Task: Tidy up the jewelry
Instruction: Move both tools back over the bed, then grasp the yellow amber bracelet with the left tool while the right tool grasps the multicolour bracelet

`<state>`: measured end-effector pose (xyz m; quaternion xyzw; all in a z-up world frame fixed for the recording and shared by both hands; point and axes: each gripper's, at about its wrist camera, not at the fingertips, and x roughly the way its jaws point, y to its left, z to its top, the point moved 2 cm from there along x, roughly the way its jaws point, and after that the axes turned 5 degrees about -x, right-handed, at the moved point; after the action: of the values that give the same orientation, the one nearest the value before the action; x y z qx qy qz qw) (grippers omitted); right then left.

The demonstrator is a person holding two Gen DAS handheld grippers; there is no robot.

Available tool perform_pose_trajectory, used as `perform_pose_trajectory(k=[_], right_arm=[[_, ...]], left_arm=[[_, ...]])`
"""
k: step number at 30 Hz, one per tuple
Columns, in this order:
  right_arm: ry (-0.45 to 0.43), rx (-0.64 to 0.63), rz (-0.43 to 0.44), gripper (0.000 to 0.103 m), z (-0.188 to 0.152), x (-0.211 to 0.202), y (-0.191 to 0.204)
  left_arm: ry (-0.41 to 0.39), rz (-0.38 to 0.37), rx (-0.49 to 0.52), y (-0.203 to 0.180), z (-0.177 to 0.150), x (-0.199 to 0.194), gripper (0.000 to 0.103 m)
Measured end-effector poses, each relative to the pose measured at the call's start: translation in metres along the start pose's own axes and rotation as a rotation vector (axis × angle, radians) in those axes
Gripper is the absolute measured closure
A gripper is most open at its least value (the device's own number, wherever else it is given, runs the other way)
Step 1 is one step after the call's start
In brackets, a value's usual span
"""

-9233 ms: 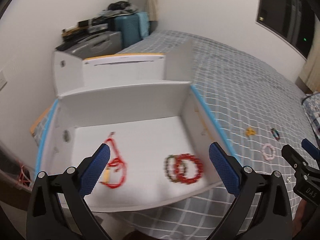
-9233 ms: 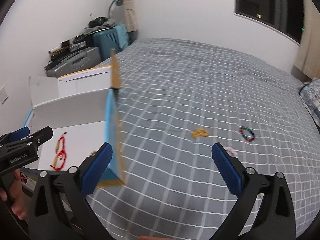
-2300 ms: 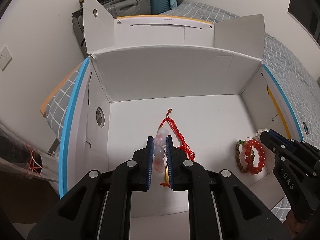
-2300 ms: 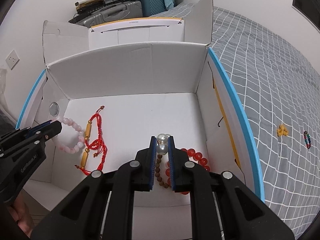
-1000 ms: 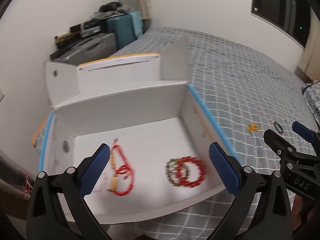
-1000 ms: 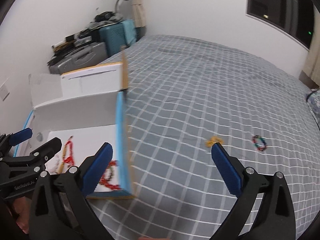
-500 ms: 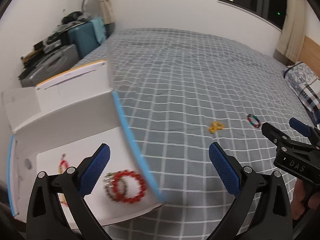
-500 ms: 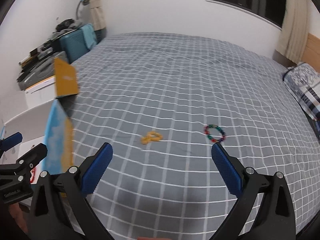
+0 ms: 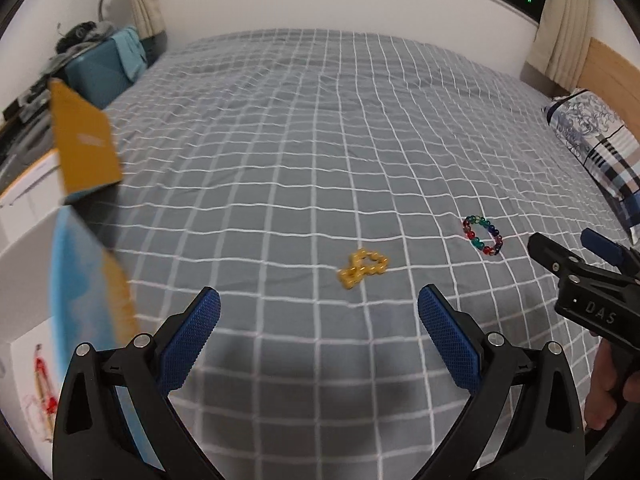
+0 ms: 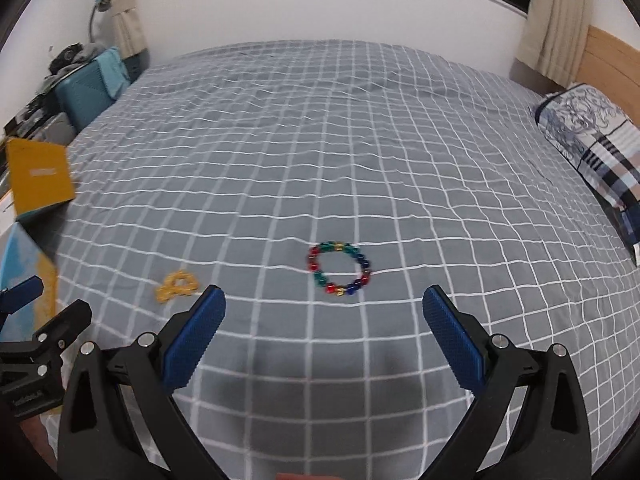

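Observation:
A yellow bead bracelet [image 9: 362, 268] lies crumpled on the grey checked bedspread, just beyond my open left gripper [image 9: 319, 308]. A multicoloured bead bracelet [image 10: 339, 267] lies flat as a ring, straight ahead of my open right gripper [image 10: 323, 308]; it also shows in the left wrist view as the multicoloured bracelet [image 9: 482, 235]. The yellow bracelet [image 10: 177, 285] sits left of it. The white box [image 9: 28, 280] with a blue rim stands at the far left, a red cord bracelet [image 9: 42, 380] inside. Both grippers hold nothing.
A patterned pillow [image 10: 592, 148] lies at the right edge of the bed, with a wooden headboard [image 10: 612, 56] behind it. A teal suitcase [image 9: 100, 72] and clutter stand at the back left. The box's yellow flap [image 9: 82, 148] sticks up.
Both grippers have swung right, away from the box and over the bedspread. The two loose bracelets now lie closer and more central; the box has slid to the left edge.

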<state>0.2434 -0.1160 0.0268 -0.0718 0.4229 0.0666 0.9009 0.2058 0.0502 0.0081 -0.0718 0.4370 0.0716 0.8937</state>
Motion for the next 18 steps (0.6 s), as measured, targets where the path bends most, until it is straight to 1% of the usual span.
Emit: perform_pose_trajectory(k=[2, 7, 8, 10, 13, 14, 15, 18], right_arm=[[0.018, 0.008, -0.012, 0.008, -0.001, 0.018, -0.010], [0.064, 0.023, -0.032, 0.008, -0.005, 0.055, -0.031], [0.070, 0.025, -0.033, 0.008, -0.006, 0.061, -0.034], [0.079, 0.033, -0.033, 0.008, -0.010, 0.073, -0.041], [0.097, 0.068, -0.011, 0.008, -0.015, 0.092, -0.049], [0.106, 0.075, -0.005, 0.009, -0.016, 0.097, -0.050], [0.111, 0.076, -0.003, 0.013, -0.016, 0.101, -0.050], [0.122, 0.071, 0.000, 0.019, -0.015, 0.111, -0.049]], left_arm=[[0.011, -0.010, 0.007, -0.009, 0.003, 0.019, 0.006], [0.022, -0.007, 0.015, -0.022, 0.007, 0.058, 0.006], [0.025, -0.018, 0.014, -0.023, 0.007, 0.062, 0.006], [0.039, -0.041, 0.008, -0.025, 0.005, 0.075, 0.006], [0.050, -0.037, 0.018, -0.028, 0.004, 0.090, 0.006], [0.047, -0.038, 0.023, -0.029, 0.005, 0.093, 0.006], [0.043, -0.032, 0.022, -0.030, 0.006, 0.096, 0.006], [0.039, -0.027, 0.019, -0.030, 0.008, 0.102, 0.006]])
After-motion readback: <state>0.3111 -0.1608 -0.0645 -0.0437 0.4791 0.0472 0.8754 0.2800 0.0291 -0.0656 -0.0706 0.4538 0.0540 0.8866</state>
